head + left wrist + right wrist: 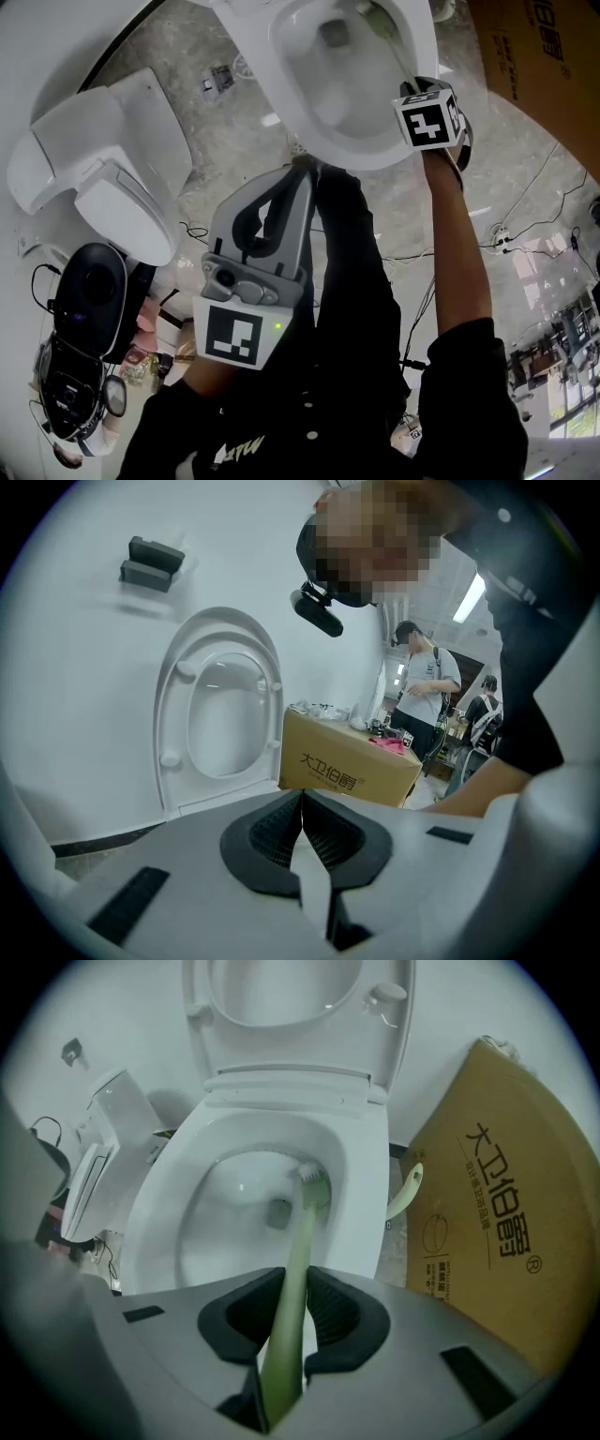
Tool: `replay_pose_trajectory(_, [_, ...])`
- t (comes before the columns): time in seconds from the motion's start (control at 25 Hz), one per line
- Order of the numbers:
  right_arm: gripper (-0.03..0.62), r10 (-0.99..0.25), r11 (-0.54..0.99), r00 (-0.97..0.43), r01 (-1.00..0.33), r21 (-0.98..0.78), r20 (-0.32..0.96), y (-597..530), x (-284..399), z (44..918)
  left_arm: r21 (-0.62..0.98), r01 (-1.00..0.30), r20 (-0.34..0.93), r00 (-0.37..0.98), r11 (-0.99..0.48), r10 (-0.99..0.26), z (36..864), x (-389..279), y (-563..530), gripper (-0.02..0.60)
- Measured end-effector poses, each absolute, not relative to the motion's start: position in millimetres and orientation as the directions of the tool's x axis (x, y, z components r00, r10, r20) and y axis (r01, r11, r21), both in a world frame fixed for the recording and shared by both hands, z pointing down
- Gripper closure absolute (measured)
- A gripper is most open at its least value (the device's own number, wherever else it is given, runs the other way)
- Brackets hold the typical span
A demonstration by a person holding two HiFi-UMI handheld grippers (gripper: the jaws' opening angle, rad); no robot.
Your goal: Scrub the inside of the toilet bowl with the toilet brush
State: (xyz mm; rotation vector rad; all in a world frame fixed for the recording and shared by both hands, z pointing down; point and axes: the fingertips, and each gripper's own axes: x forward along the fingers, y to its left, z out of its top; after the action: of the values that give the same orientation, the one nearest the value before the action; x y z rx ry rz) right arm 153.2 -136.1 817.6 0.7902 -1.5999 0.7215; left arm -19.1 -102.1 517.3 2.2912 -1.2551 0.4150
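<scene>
Right tongs clamped on toilet brush — head inside toilet bowl, left tongs clenched, empty

Can't see the far end of the toilet bowl in the head view: cut off at the top edge. Can't see all of the cardboard box right of the bowl. Can't follow the toilet brush handle's near end past the right gripper jaws.

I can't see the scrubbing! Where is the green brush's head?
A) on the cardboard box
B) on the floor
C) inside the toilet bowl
C: the toilet brush, clamped in the right hand-held gripper, reaches down with its head inside the toilet bowl.
</scene>
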Motion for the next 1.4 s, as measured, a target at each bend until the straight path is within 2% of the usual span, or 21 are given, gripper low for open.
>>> replay_pose_trajectory(0.48, [0.505, 0.011, 0.572, -0.051, -0.819, -0.049, 0.999, -97, 165, 809, 0.281, -0.843, 0.466, 0.538, -0.459, -0.703, 502, -22, -111, 0.554])
replay_pose_trajectory(1.12, [0.505, 0.127, 0.315, -0.056, -0.944, -0.094, 0.990, -38, 147, 798, 0.282, -0.835, 0.454, 0.549, -0.472, -0.701, 493, -35, -134, 0.554])
replay_pose_trajectory(1.4, [0.505, 0.186, 0.278, -0.042, -0.956, -0.094, 0.982, -17, 152, 788, 0.291, -0.835, 0.445, 0.550, -0.467, -0.707, 488, -42, -143, 0.554])
